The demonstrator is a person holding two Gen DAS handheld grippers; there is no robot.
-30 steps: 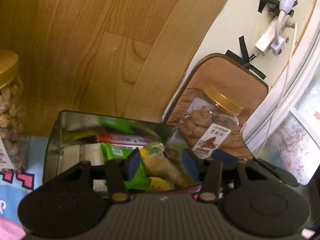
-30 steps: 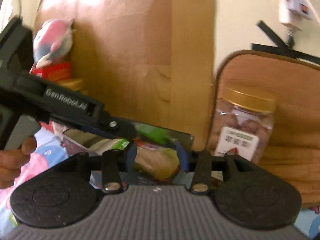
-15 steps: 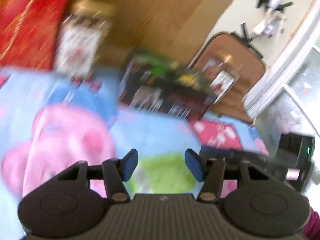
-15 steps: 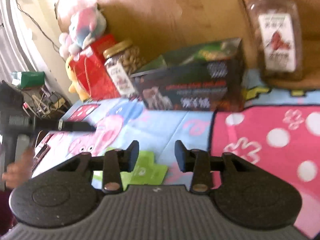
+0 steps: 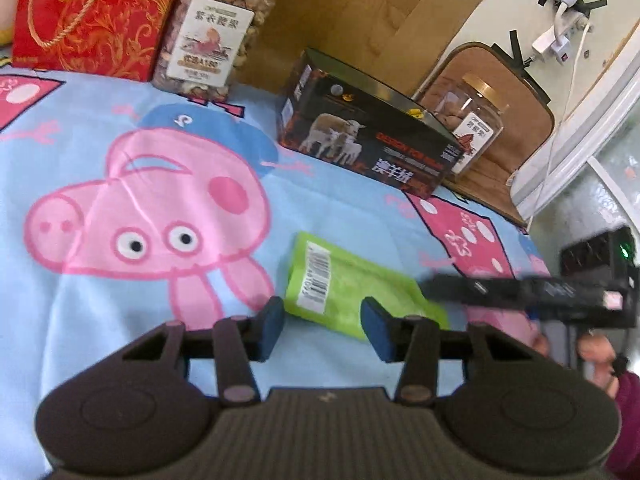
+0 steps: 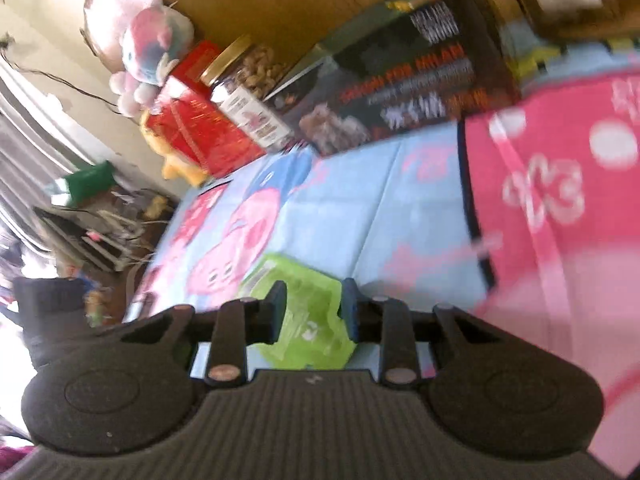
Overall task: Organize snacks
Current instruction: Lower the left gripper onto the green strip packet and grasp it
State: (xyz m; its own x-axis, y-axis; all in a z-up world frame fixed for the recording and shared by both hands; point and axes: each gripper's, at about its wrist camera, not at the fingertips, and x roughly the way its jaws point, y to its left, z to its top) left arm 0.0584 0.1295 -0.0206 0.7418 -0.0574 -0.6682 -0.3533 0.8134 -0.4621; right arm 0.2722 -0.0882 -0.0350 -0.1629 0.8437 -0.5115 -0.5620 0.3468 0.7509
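- Green snack packet (image 5: 352, 286), left wrist view: a flat, bright lime pouch with a white barcode label near its upper left corner lies on a light blue blanket (image 5: 340, 208) printed with a pink cartoon pig.
- The left gripper (image 5: 323, 326) hovers just in front of the packet. Its blue pads stand partly apart, having just been closing, with nothing pressed between them.
- At the right, the other tool's dark arm reaches over the packet's right end; its tip is blurred.
- Behind stand a black box (image 5: 372, 140) with sheep pictured on it, a gold-lidded nut jar (image 5: 216, 32) beside a red gift bag (image 5: 88, 16), and a second jar (image 5: 474, 126) against a brown cushion.
- Right wrist view, tilted and blurred: the packet (image 6: 304, 312) lies crumpled on the blanket, straight between the fingers.
- The right gripper (image 6: 312, 308) shows a narrow gap, its jaws just closing. I cannot tell whether the pads touch the packet.
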